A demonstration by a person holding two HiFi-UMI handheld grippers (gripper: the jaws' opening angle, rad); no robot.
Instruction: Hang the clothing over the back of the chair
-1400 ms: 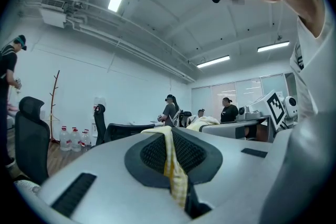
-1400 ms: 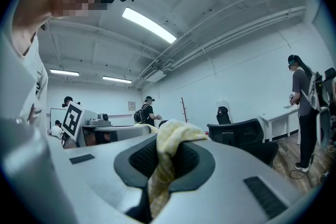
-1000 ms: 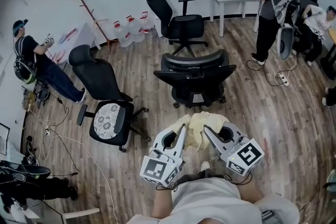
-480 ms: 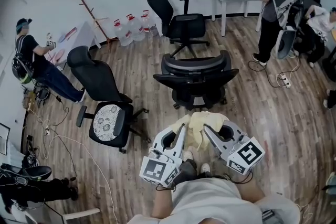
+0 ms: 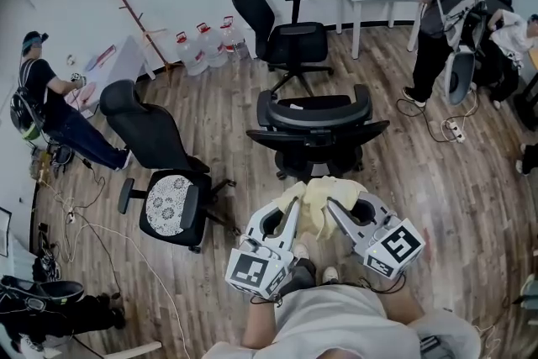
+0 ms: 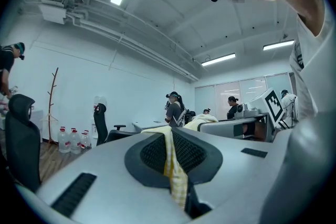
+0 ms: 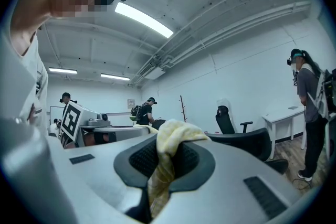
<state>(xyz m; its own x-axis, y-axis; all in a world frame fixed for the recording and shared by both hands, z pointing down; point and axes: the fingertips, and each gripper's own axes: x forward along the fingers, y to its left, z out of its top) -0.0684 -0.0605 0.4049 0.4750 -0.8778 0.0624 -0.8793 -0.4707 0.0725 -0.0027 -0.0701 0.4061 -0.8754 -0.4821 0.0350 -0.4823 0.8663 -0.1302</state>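
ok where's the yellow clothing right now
In the head view the yellow clothing sits low centre, clamped between the left gripper and right gripper, on the person's side of the black office chair.

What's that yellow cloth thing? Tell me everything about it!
The clothing is pale yellow, soft fabric with a faint checked weave, bunched and crumpled, not spread out. It is held up between the two grippers. The left gripper pinches a thin edge and the right gripper clamps a thicker fold. It is just short of the black chair, not yet draped on it.
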